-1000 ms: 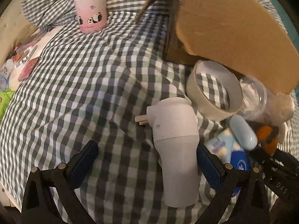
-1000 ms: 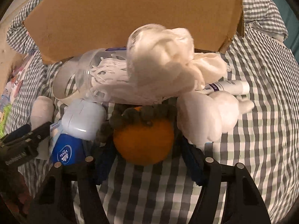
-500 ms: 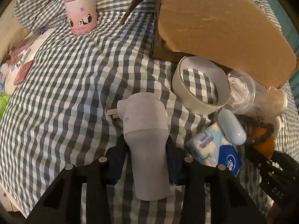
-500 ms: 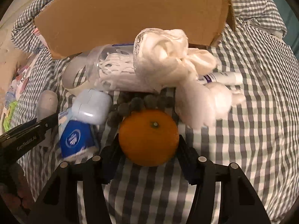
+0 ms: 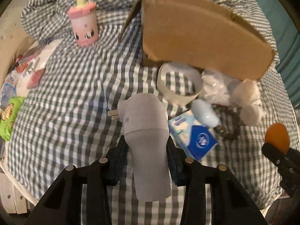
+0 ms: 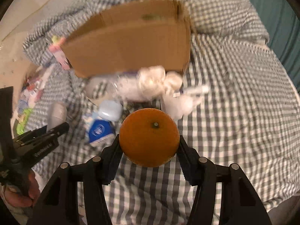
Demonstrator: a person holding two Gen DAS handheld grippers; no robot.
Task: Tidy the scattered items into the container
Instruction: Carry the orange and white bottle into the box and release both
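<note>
We see the left hand-held gripper (image 5: 147, 155) clamped on a pale grey plastic plug-in device with two metal prongs (image 5: 145, 131), its black pads pressed to both flanks of the body. The right hand-held gripper (image 6: 149, 148) is closed on a round orange fruit (image 6: 149, 136), stem end facing the camera. Both views are motion-blurred. Ahead of both hand-held grippers, a brown cardboard box (image 5: 196, 33) sits on the grey-and-white checked bedspread (image 5: 75, 93). Between the box and the grippers lie a wide roll of beige tape (image 5: 179, 86), a blue-and-white tissue packet (image 5: 193, 135), a light blue oval case (image 5: 205, 115) and crumpled white wrapping (image 5: 243, 97). Far ahead-left of the left hand-held gripper, a pink lidded cup (image 5: 83, 25) stands upright.
</note>
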